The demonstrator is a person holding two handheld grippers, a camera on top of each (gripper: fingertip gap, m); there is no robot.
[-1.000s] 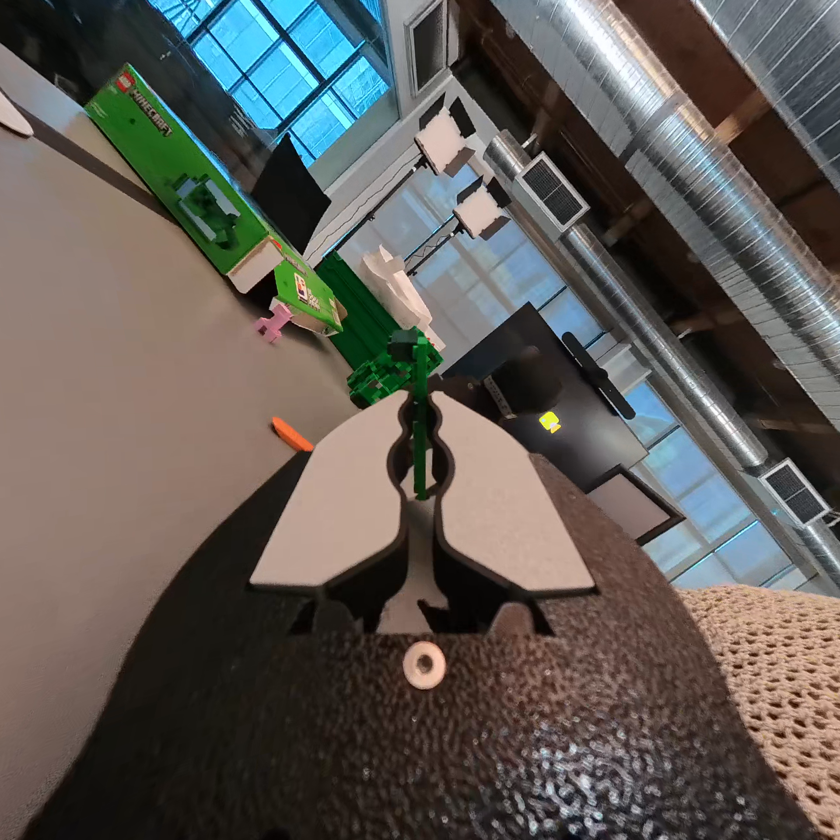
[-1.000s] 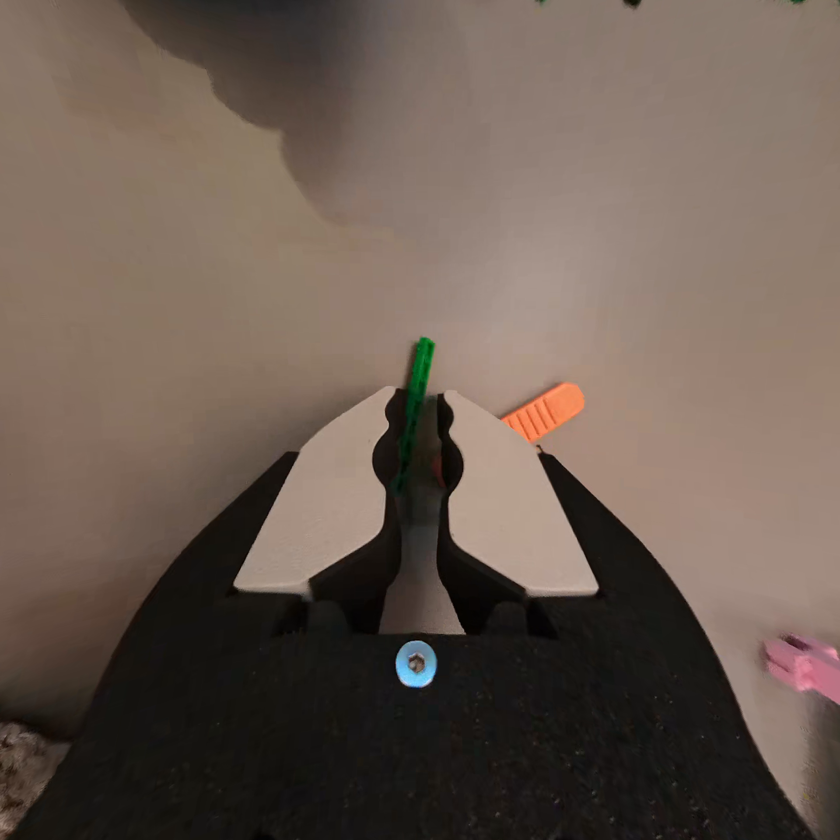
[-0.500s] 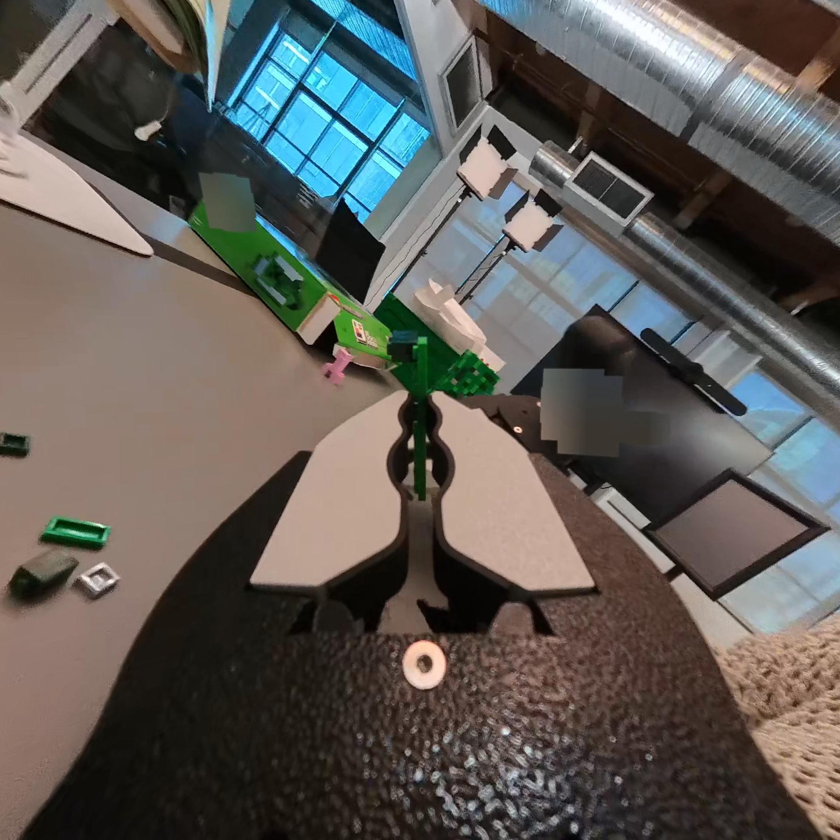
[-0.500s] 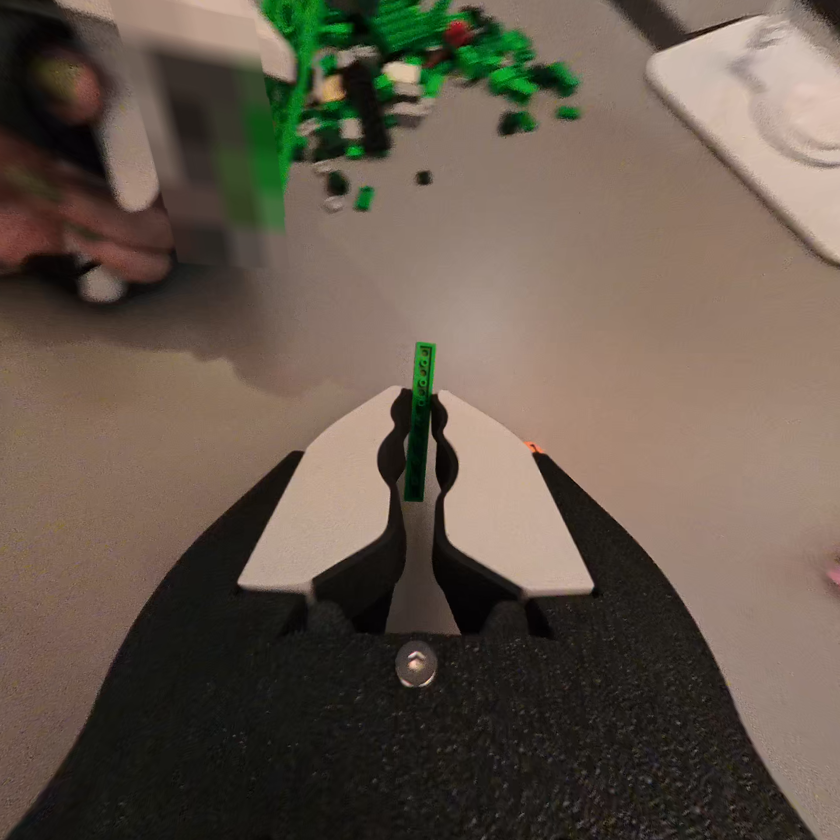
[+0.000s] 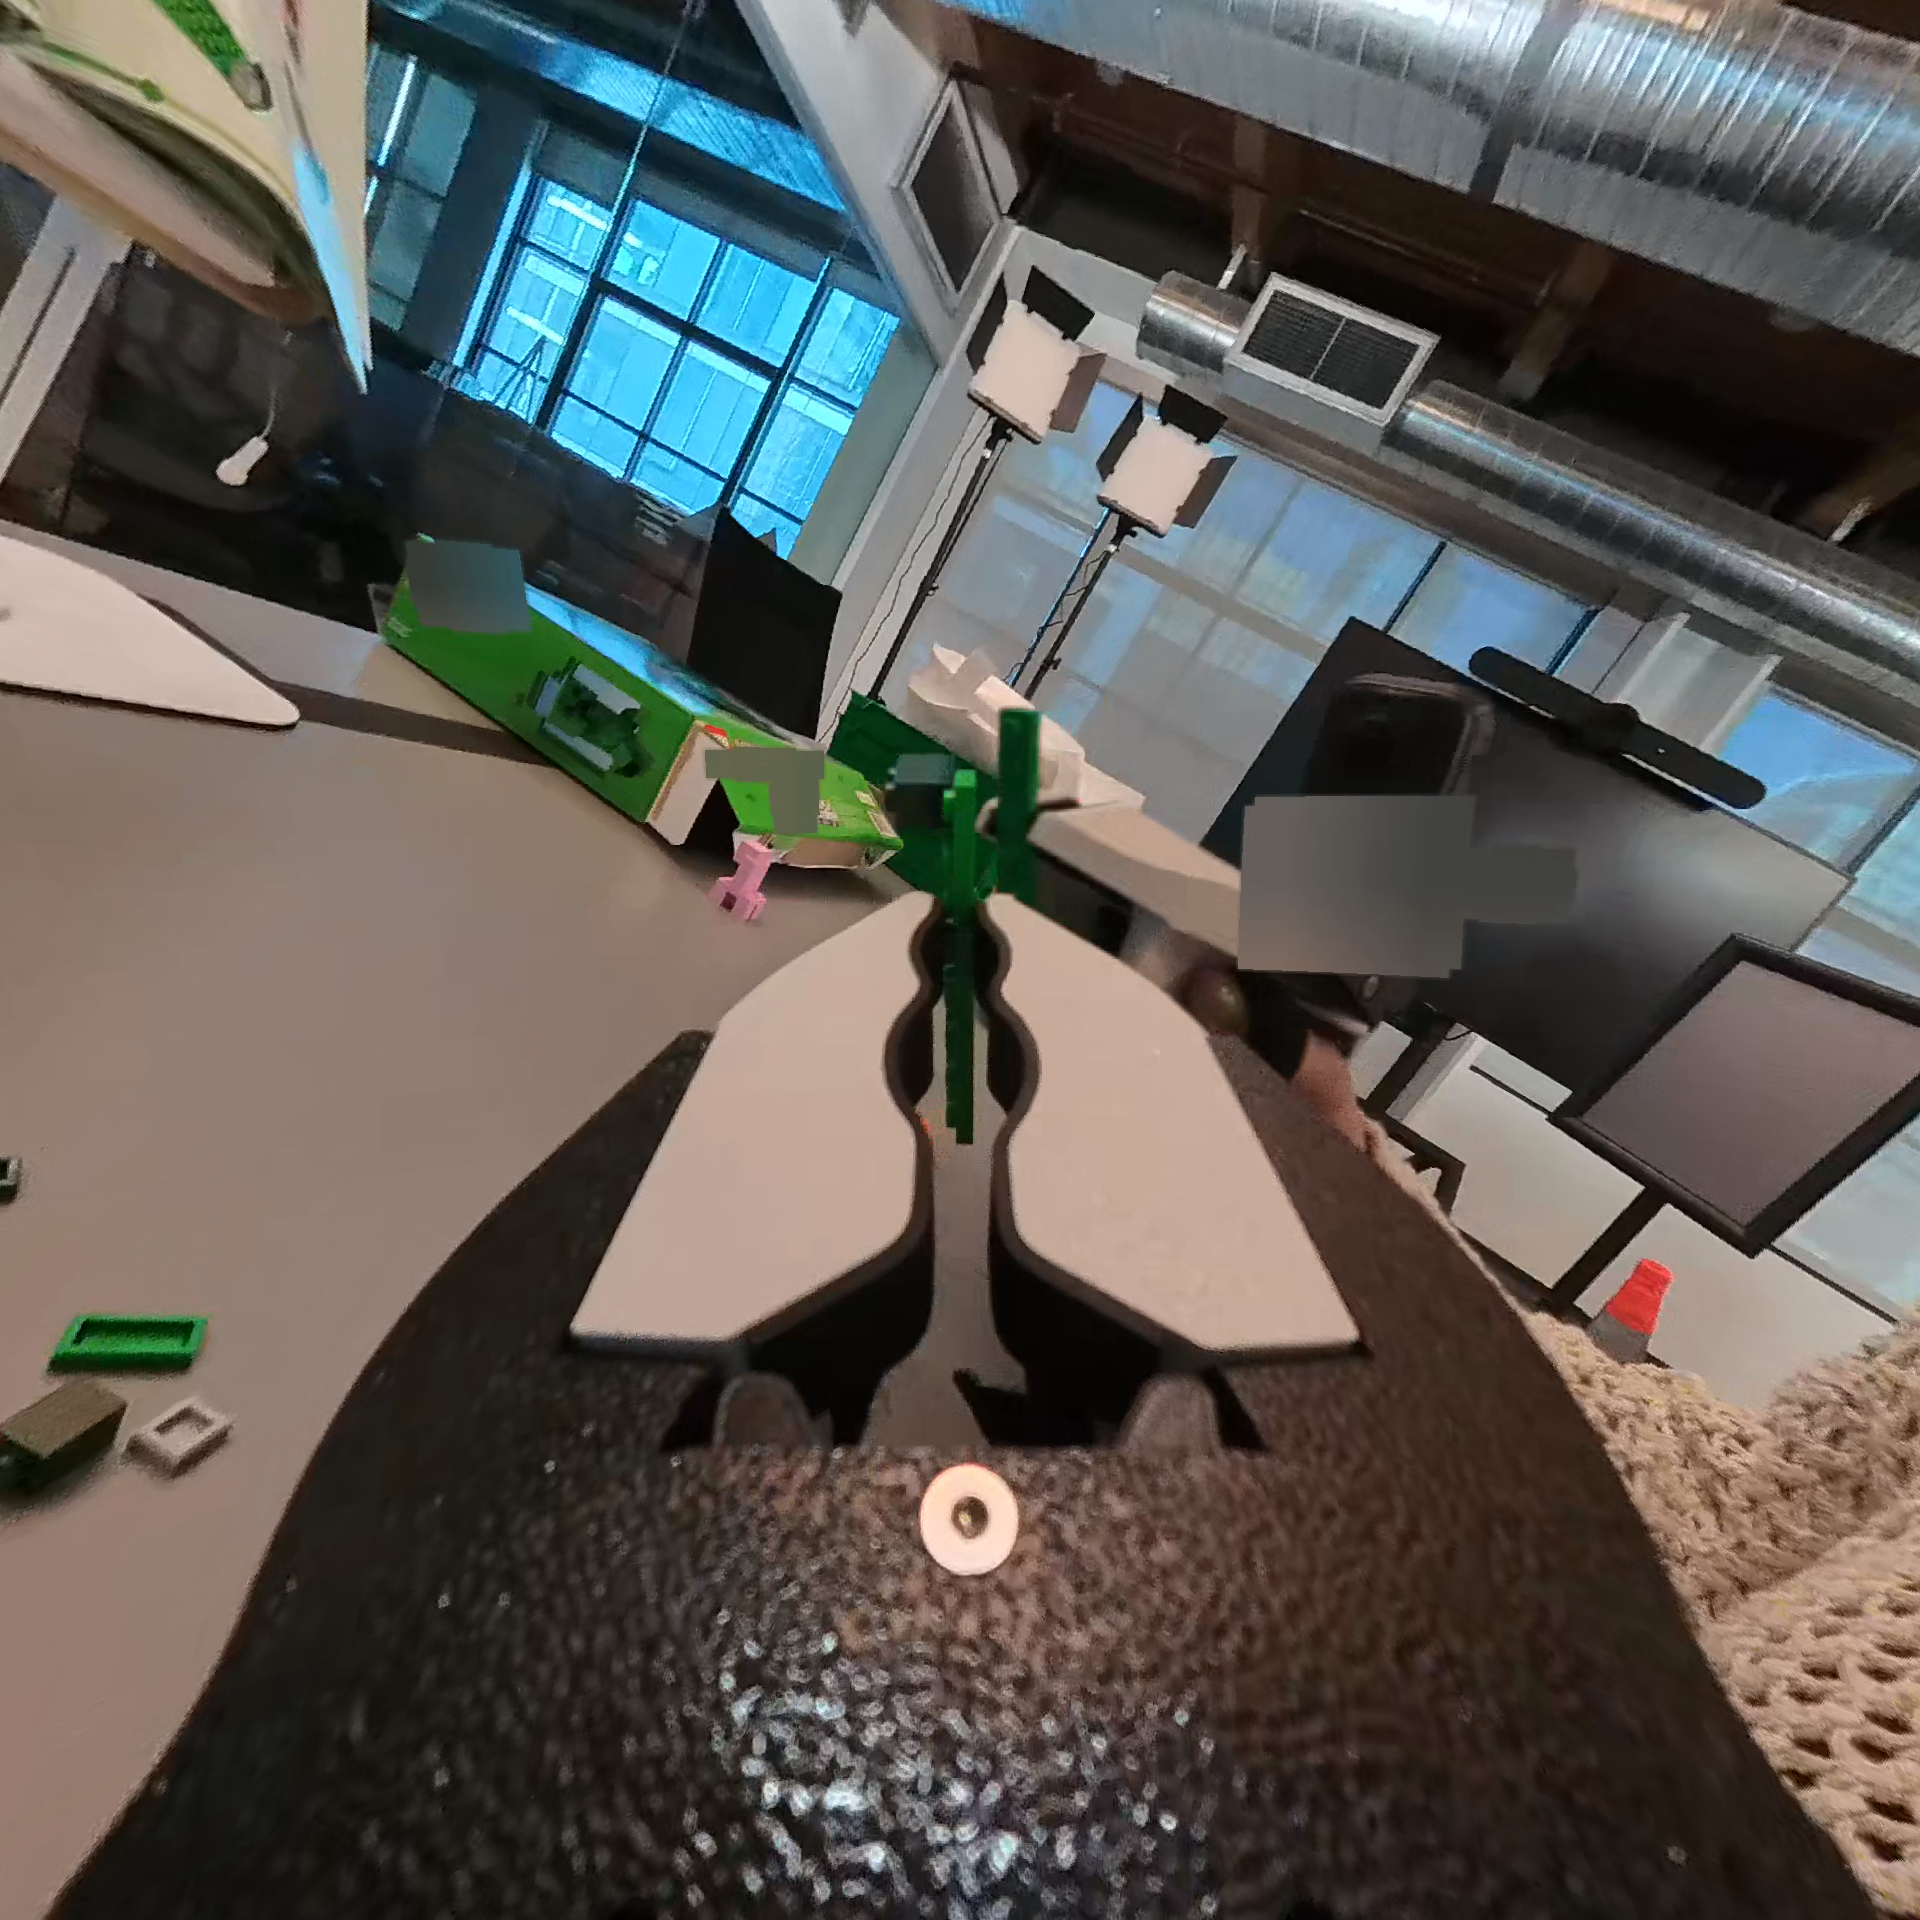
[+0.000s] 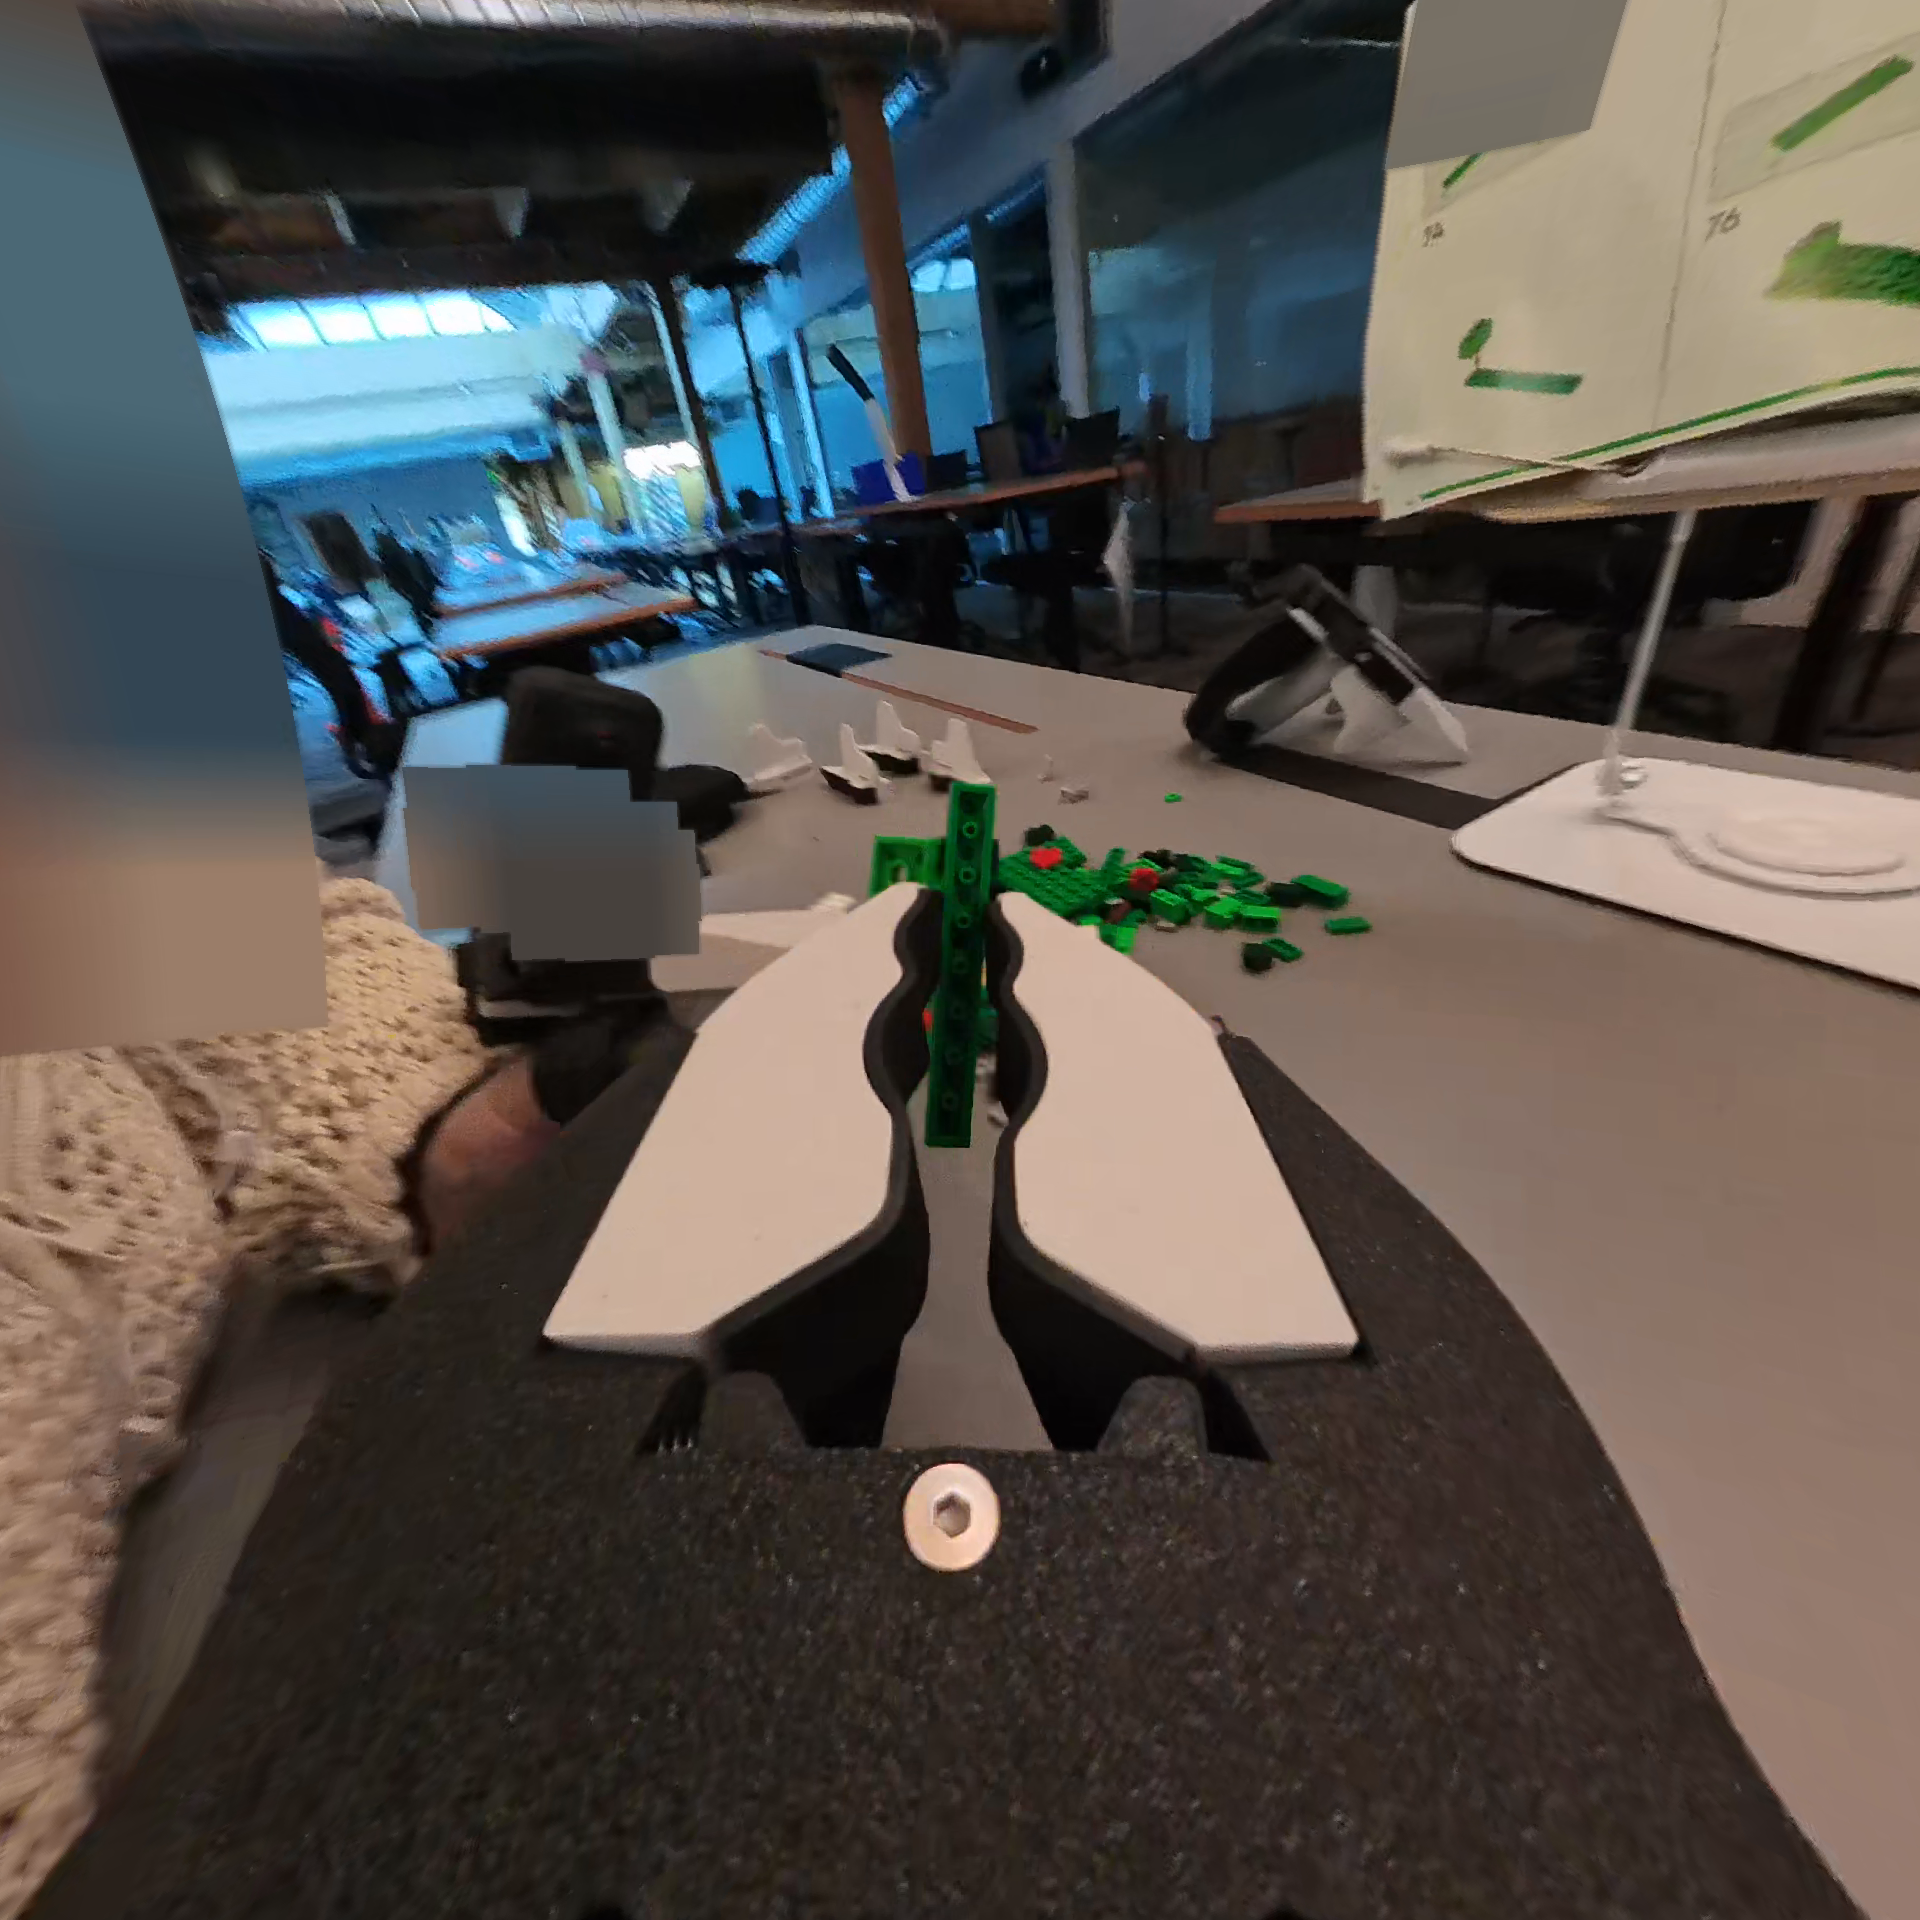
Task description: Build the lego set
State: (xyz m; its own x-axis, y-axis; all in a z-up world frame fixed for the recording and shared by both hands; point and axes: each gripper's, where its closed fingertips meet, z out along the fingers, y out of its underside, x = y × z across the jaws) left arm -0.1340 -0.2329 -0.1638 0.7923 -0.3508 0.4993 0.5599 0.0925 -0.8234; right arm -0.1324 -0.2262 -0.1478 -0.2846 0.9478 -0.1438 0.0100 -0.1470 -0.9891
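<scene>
Since half a second earlier, a second green strip (image 5: 1016,800) had been brought beside the green sub-assembly (image 5: 961,935) pinched in the left gripper (image 5: 961,920). Seen from the right wrist, the right gripper (image 6: 961,914) had been swung level, clamped on a green plate (image 6: 961,966); the loose brick pile (image 6: 1164,883) suggested much building left

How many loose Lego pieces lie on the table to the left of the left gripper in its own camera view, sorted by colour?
Bright green frame piece: 1
Dark olive block: 1
Pale grey square piece: 1
Pink piece: 1
Dark piece cut off by the picture's edge: 1
Total: 5
</scene>
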